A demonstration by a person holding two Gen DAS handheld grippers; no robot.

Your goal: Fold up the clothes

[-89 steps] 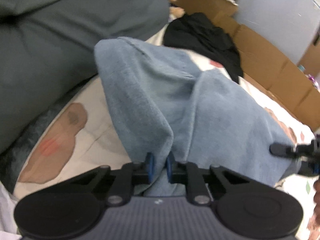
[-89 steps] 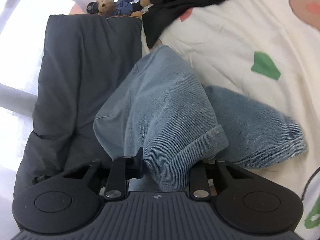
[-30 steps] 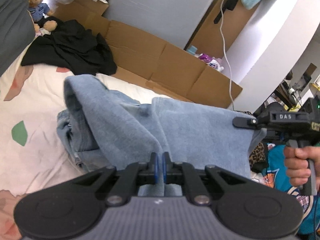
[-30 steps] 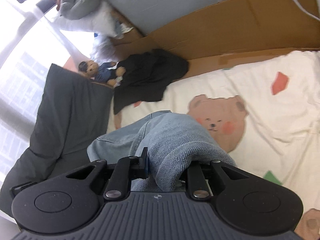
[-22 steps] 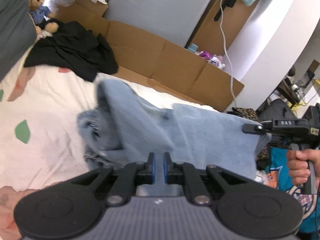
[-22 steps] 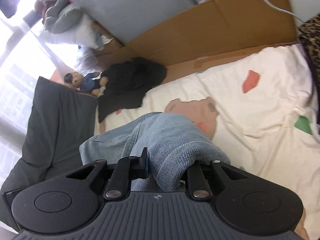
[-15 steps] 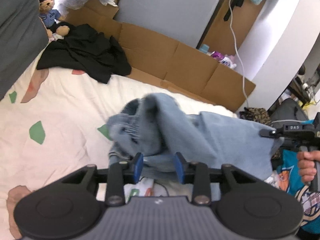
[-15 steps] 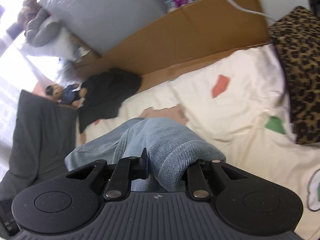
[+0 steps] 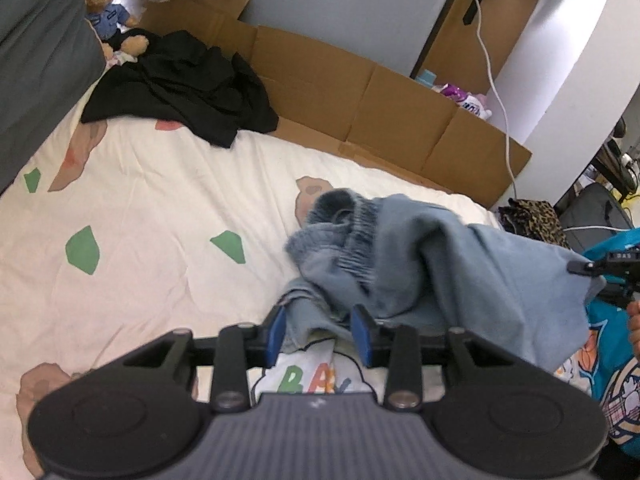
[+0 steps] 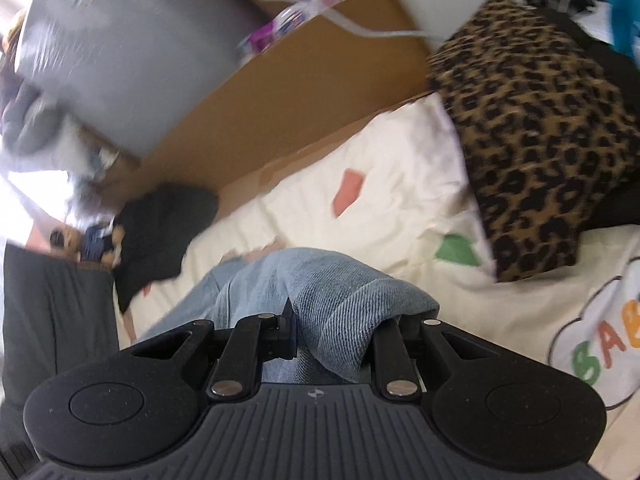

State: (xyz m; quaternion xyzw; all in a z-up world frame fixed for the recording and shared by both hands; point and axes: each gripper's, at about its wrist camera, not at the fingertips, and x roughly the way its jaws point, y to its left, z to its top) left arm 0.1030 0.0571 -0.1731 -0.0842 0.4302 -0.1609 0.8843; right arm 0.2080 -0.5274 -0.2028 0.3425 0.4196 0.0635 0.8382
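The left gripper (image 9: 318,332) stands with its jaws apart, having just been opening; the blue pads (image 9: 275,330) flank a loose fold of the jeans (image 9: 420,264) without pressing on it, and the printed letters of the bed sheet (image 9: 160,208) show through the gap below. The jeans lie bunched on the bed just past the left fingertips, the ribbed waistband curled up at the far end of the heap and one side lifted off toward the right, where the right gripper (image 9: 588,268) holds a corner of it at the picture's edge, a hand (image 9: 634,320) beneath. In the right wrist view the right gripper (image 10: 344,328) is clamped on a thick roll of the jeans (image 10: 320,292), which drapes over the right finger and hides that pad; the rest of the denim trails away over the sheet (image 10: 400,200) toward the left. Just beside it on the right lies a leopard-print cloth (image 10: 532,132), resting on the sheet's edge. Farther off, in the left wrist view, the sheet is cream with green and pink patches. A crumpled black garment (image 9: 188,84) lies near its far edge, touching a teddy bear (image 9: 110,16) in a blue uniform that sits by a dark grey cushion (image 9: 36,60) at the left. Flattened cardboard (image 9: 360,100) stands along the bed's far side, with a grey panel (image 9: 340,4) behind it and a white cable (image 9: 494,76) hanging down over the card.
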